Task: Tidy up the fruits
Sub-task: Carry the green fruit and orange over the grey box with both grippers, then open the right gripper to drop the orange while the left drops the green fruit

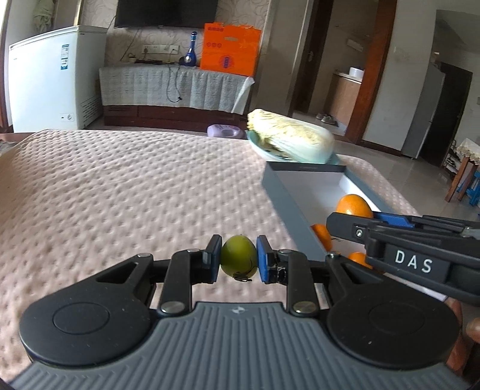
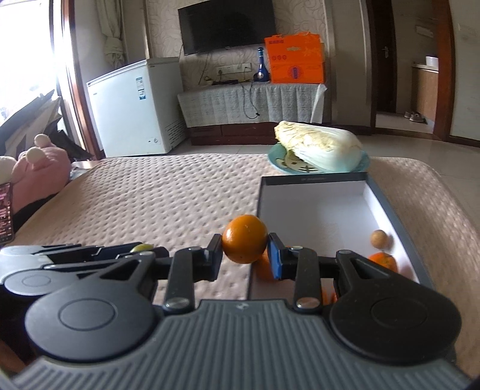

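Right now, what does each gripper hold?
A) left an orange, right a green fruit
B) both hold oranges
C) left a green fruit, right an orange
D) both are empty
C: the left gripper pinches the small green fruit, and the right gripper clamps the orange.

Upper left: white chest freezer. Top centre: dark television above a cloth-draped cabinet bearing a blue bottle and an orange box. Right of centre: cabbage on a plate. Far left: pink plush toy.
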The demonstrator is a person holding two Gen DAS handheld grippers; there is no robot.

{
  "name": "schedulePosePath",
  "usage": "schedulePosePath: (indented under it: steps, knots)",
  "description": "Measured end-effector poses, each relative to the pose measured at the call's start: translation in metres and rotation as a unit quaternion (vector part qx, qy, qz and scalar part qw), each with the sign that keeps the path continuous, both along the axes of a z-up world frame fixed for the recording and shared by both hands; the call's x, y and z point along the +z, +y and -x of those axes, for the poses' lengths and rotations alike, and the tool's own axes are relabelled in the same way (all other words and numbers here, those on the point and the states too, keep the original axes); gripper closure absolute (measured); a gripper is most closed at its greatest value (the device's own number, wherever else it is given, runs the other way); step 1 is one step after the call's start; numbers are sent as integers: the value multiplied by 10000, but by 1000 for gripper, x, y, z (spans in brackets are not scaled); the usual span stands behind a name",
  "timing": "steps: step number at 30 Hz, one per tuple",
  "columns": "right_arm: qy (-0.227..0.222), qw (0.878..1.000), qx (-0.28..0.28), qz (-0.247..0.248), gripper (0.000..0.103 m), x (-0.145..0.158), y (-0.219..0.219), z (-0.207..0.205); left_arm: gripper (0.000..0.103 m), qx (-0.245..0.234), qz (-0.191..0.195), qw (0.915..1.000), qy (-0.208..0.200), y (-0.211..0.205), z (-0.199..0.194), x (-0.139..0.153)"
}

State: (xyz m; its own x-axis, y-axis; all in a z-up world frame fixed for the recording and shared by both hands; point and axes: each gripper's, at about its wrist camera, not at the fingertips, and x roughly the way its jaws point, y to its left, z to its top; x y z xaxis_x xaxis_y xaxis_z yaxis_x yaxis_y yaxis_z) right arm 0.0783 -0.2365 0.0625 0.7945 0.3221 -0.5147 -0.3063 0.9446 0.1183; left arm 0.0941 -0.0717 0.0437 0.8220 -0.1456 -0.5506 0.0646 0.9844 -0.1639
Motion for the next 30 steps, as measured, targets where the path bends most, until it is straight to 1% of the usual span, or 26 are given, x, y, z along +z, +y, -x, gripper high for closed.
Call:
schedulePosePath:
  steps: [6,13,18,22,24,26,27,28,29,30]
  knots:
    - [-100,9996,-272,-76,68,4,-18,2,74,-194,122,9997,-26,-20,-3,4]
    - [-241,9972,-677,-183,68,7,-42,3,74,-599,258,9978,-76,-51,-4,4]
    - [-62,9960,-864,-227,67,2,-55,0,74,-1133,387,9928,-82,-77,-2,-2]
    - [93,9956,-920,-171,66,-5,-59,-6,73,-1520,189,9882,-36,-98,1,-12]
    - [185,9951,-960,-130,66,-9,-59,-10,72,-1540,64,9880,4,-105,1,-17]
    - [295,9948,-974,-81,66,-13,-58,-13,60,-1525,0,9883,43,-106,1,-20]
    - [359,9946,-976,-64,64,-15,-58,-15,51,-1456,-19,9893,39,-105,1,-21]
    - [389,9945,-968,-67,52,-15,-57,-15,45,-1474,7,9891,4,-104,2,-20]
    - [369,9943,-999,-47,41,-16,-56,-14,42,-1492,4,9888,-27,-103,4,-18]
    - [296,9942,-1034,-13,36,-15,-54,-12,40,-1457,-81,9893,-82,-103,6,-16]
